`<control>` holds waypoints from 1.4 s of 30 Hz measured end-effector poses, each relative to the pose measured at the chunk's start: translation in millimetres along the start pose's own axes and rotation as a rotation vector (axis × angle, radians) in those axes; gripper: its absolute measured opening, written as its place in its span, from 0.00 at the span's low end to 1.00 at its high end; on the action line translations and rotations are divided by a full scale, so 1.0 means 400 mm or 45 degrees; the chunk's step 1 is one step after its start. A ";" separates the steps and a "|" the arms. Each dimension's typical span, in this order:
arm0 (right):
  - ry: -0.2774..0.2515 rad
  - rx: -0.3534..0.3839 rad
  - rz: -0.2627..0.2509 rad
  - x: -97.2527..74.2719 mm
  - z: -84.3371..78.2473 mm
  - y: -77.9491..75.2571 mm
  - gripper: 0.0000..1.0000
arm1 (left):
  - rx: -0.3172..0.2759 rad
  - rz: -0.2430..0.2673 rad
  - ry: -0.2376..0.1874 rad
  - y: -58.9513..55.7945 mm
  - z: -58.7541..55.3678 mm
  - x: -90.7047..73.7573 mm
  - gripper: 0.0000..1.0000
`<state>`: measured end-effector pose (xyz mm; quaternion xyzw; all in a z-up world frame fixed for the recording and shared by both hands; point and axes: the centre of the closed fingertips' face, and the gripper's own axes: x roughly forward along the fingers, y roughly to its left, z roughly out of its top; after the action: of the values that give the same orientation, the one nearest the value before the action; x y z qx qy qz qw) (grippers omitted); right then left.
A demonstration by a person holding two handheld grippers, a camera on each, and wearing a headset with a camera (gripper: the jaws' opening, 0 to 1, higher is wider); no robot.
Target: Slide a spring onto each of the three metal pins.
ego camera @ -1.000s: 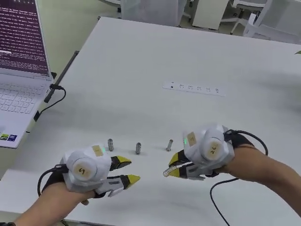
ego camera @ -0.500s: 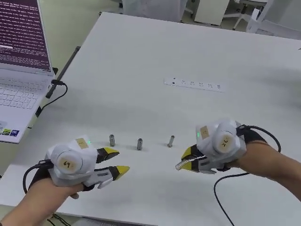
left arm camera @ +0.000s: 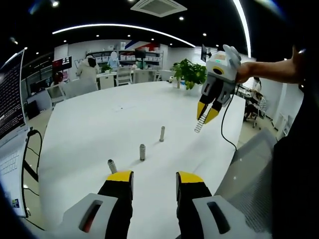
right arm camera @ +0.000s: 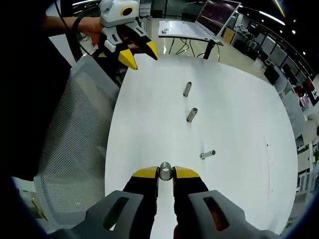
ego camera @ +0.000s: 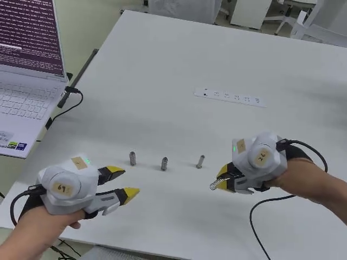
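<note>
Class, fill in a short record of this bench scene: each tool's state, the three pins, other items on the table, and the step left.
left tool: open, empty
right tool: shut on a spring, held off the table
left pin: appears to carry a spring
middle pin: appears to carry a spring
right pin: looks bare
other items: laptop, power strip
step left: probably the held spring onto the right pin
</note>
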<state>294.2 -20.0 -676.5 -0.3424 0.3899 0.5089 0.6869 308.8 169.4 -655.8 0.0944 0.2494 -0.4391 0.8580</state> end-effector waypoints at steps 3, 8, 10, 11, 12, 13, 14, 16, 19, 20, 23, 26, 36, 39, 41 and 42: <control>0.002 0.012 -0.004 0.003 -0.004 -0.010 0.08 | -0.036 0.026 -0.018 0.009 -0.001 -0.011 0.29; 0.019 0.029 -0.015 0.009 -0.016 -0.033 0.08 | -0.049 0.048 -0.019 0.021 -0.009 -0.023 0.31; 0.026 0.037 -0.023 0.011 -0.022 -0.048 0.08 | -0.052 0.056 -0.019 0.023 -0.010 -0.028 0.32; 0.027 0.039 -0.024 0.011 -0.023 -0.051 0.08 | -0.053 0.057 -0.019 0.024 -0.011 -0.030 0.33; 0.032 0.049 -0.030 0.012 -0.026 -0.063 0.08 | -0.056 0.061 -0.020 0.028 -0.012 -0.032 0.34; 0.035 0.053 -0.037 0.013 -0.027 -0.071 0.08 | -0.058 0.062 -0.021 0.028 -0.012 -0.034 0.36; 0.042 0.056 -0.044 0.013 -0.030 -0.081 0.08 | -0.059 0.063 -0.024 0.028 -0.011 -0.035 0.37; 0.046 0.063 -0.051 0.014 -0.031 -0.096 0.08 | -0.063 0.066 -0.024 0.029 -0.014 -0.037 0.38; 0.047 0.075 -0.068 0.015 -0.028 -0.125 0.08 | -0.067 0.067 -0.026 0.029 -0.015 -0.040 0.41; 0.047 0.077 -0.071 0.016 -0.027 -0.131 0.08 | -0.069 0.069 -0.026 0.029 -0.015 -0.041 0.42; 0.053 0.079 -0.080 0.021 -0.024 -0.152 0.08 | -0.075 0.067 -0.022 0.028 -0.018 -0.045 0.46; 0.055 0.079 -0.085 0.024 -0.018 -0.169 0.08 | -0.079 0.068 -0.019 0.029 -0.021 -0.049 0.50; 0.059 0.067 -0.075 0.058 0.004 -0.220 0.08 | -0.101 0.084 -0.004 0.041 -0.035 -0.071 0.67; 0.064 0.054 -0.064 0.071 0.006 -0.227 0.08 | -0.108 0.092 -0.002 0.046 -0.039 -0.074 0.67; 0.072 0.044 -0.059 0.078 0.007 -0.233 0.08 | -0.105 0.092 0.009 0.048 -0.044 -0.075 0.67; 0.076 0.041 -0.057 0.080 0.006 -0.235 0.08 | -0.105 0.091 0.013 0.049 -0.046 -0.076 0.67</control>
<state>391.2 -27.3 -696.7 -0.3550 0.4104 0.4768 0.6915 303.2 209.6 -657.2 0.0700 0.2681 -0.3969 0.8750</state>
